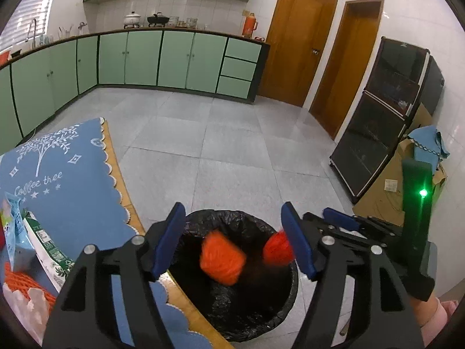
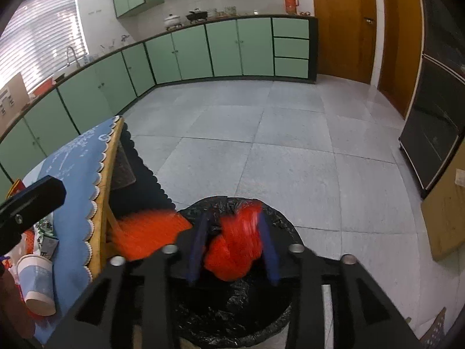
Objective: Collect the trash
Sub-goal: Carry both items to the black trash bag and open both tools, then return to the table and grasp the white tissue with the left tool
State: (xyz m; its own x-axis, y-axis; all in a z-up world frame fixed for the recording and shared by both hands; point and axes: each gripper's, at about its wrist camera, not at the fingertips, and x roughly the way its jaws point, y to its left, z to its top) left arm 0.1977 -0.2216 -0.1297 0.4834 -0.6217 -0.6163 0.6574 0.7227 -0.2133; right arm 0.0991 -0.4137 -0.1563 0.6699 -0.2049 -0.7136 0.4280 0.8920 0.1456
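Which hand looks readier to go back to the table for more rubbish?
Probably the left. The left gripper is open and empty above the bin, beside the table. The right gripper holds an orange net between its fingers over the bin.

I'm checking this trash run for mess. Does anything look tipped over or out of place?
Yes: a paper cup lies on its side on the blue tablecloth, beside cartons and orange netting still piled there. One orange net wad shows blurred over the black-lined bin; the right gripper holds another.

We see a bright room with light from the window [image 2: 43, 35]. Edges bend, and the orange net [image 2: 237, 247] looks blurry.
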